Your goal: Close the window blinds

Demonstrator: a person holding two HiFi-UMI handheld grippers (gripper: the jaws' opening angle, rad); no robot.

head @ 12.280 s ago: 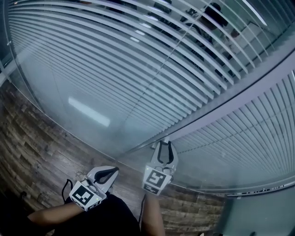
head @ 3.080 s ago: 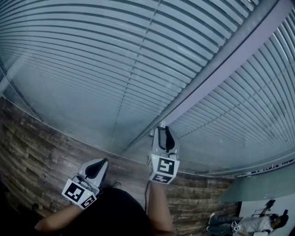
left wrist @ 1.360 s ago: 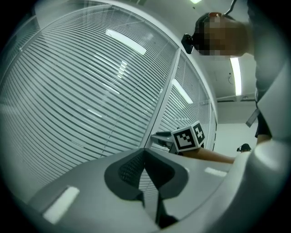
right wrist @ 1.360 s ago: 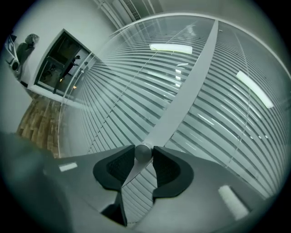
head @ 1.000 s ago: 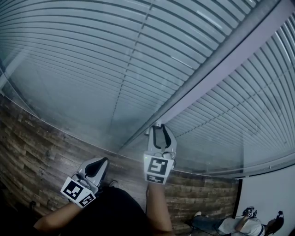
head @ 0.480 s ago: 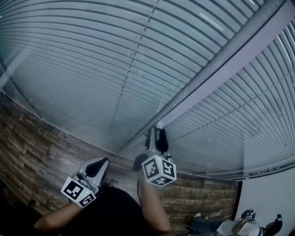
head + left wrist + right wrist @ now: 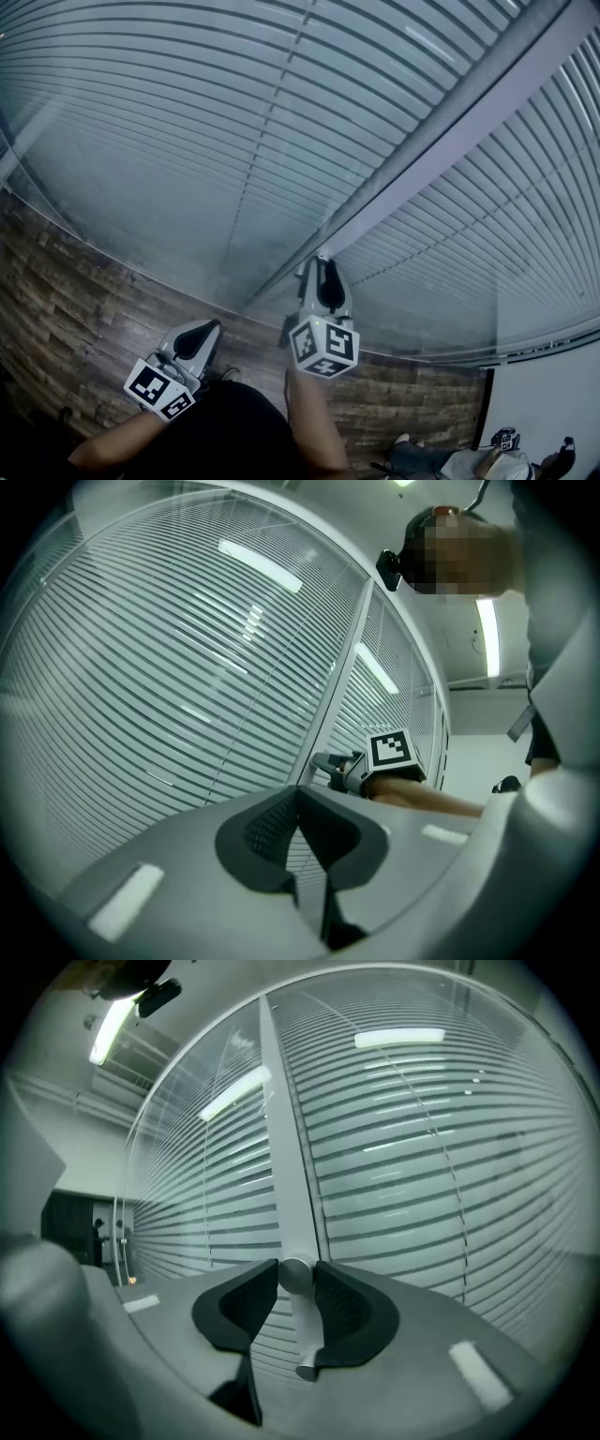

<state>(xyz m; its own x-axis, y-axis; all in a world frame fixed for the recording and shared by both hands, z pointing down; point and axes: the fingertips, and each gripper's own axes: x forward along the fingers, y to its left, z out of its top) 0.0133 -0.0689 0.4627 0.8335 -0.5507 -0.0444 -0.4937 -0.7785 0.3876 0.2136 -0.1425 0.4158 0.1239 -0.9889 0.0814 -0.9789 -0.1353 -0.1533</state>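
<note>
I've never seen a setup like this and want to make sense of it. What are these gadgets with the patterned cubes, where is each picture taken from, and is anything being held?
There is no robot here. A person holds hand-operated tongs in each hand, each carrying a marker cube and its own camera. The head view looks down from the person's head at slatted blinds, a grey frame post and a wooden floor. The other two views look along each pair of tongs. The right tongs reach the post. Their jaws have just been closing on a round knob there, which sits gripped between the pads. The left tongs hang lower, shut and empty.
</note>
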